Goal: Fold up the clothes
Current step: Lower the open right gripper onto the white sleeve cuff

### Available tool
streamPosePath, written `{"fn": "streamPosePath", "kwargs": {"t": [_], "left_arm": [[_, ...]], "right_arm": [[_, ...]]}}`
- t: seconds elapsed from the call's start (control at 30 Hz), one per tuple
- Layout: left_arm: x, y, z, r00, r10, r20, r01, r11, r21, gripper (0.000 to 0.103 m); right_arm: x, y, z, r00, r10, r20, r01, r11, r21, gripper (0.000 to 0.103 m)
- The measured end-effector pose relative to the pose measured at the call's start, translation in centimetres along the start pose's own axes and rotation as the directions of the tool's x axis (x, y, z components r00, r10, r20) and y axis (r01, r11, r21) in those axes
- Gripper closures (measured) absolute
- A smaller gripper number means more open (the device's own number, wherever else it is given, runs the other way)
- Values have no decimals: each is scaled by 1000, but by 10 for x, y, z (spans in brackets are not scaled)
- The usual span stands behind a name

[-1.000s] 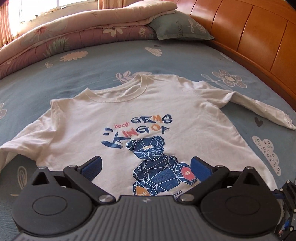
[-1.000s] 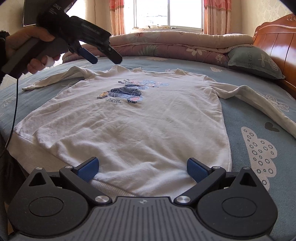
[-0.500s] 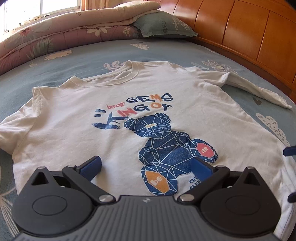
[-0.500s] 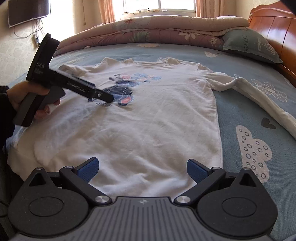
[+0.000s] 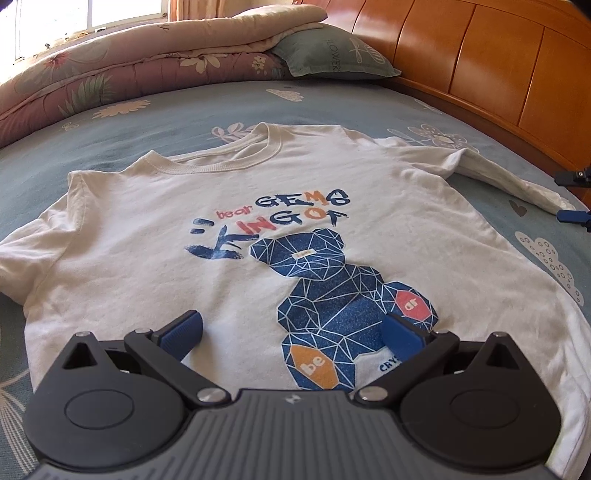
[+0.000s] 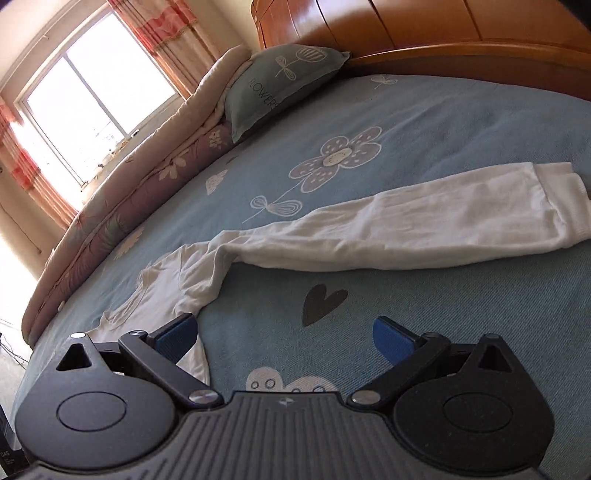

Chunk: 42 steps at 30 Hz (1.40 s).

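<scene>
1. Shirt (image 5: pixel 155 258): white, long-sleeved, lying face up and spread flat on the blue bed sheet (image 5: pixel 184 122), bear print (image 5: pixel 332 306) uppermost, collar toward the quilt (image 5: pixel 110 74). No fold is visible in either view.
2. Left gripper (image 5: pixel 293 328): jaws spread wide, holding nothing, poised above the lower part of the print.
3. Right gripper (image 6: pixel 284 334): jaws likewise spread and empty, facing the outstretched sleeve (image 6: pixel 406 225), whose cuff (image 6: pixel 554 199) lies well apart from the body, toward the headboard (image 6: pixel 443 22).
4. Risk: a pinch on the sleeve may also gather the sheet beneath, dragging it.
5. Risk: the sleeve is bunched at the armpit; folding it over uncorrected would likely trap creases.
6. Risk: a single-point lift may let the soft cloth sag and twist, skewing the fold line.
</scene>
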State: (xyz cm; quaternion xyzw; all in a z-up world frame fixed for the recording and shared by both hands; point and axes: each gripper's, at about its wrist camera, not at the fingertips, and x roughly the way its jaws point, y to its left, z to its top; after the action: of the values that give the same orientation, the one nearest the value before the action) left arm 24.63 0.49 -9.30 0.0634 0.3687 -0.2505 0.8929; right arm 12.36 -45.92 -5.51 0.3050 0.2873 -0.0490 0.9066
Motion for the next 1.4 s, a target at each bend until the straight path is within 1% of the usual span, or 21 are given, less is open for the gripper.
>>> {"fn": "streamPosePath", "kwargs": {"t": [0.1,0.2,0.33,0.37,0.43,0.5,0.67,0.87,0.9,1.0,1.03,1.13,1.17,1.23,1.3,1.37,1.4], "left_arm": [[0,1,-1,1000,-5,7,5,1000,3,1],[1,2,-1,1000,-9,11,9,1000,4,1],[1,2,-1,1000,-11,19,11,1000,9,1],[2,2,-1,1000,-12,21,12,1000,10,1],[1,2,-1,1000,-13,23,13,1000,11,1],[2,2,-2,1000,-13,28,13,1000,17,1],[2,2,-2,999,-13,31,12,1000,20,1],[2,2,-3,999,-16,35,15,1000,23,1],[2,2,-3,999,-16,35,15,1000,23,1],[2,2,-3,999,-15,34,14,1000,21,1],[2,2,-2,999,-14,33,14,1000,21,1],[2,1,-3,999,-12,34,11,1000,22,1],[2,1,-3,999,-11,34,11,1000,21,1],[2,2,-3,999,-12,34,11,1000,22,1],[1,2,-3,999,-13,34,13,1000,21,1],[1,2,-3,999,-15,35,15,1000,21,1],[1,3,-3,999,-16,35,16,1000,21,1]], "right_arm": [[8,-3,29,999,-10,31,11,1000,-28,0],[24,1,59,998,-28,48,33,994,-104,0],[57,19,83,998,-58,23,62,971,-229,0],[63,25,84,999,-41,10,42,969,-242,1],[69,42,79,998,52,-27,-57,960,-276,1],[76,57,73,990,128,-66,-142,942,-304,1],[99,67,50,983,111,-147,-156,925,-346,0],[126,78,21,967,85,-240,-177,902,-393,0],[128,80,18,964,80,-255,-180,899,-399,0],[114,85,19,953,69,-296,-189,896,-402,0],[110,88,20,951,67,-302,-192,893,-407,0],[102,101,31,963,110,-247,-212,873,-439,0],[103,106,34,965,129,-229,-222,868,-444,0],[116,116,37,962,162,-222,-248,859,-449,0],[135,121,33,960,152,-237,-249,854,-458,0],[153,119,22,954,96,-285,-223,860,-459,0],[154,116,16,950,92,-298,-226,861,-456,0]]}}
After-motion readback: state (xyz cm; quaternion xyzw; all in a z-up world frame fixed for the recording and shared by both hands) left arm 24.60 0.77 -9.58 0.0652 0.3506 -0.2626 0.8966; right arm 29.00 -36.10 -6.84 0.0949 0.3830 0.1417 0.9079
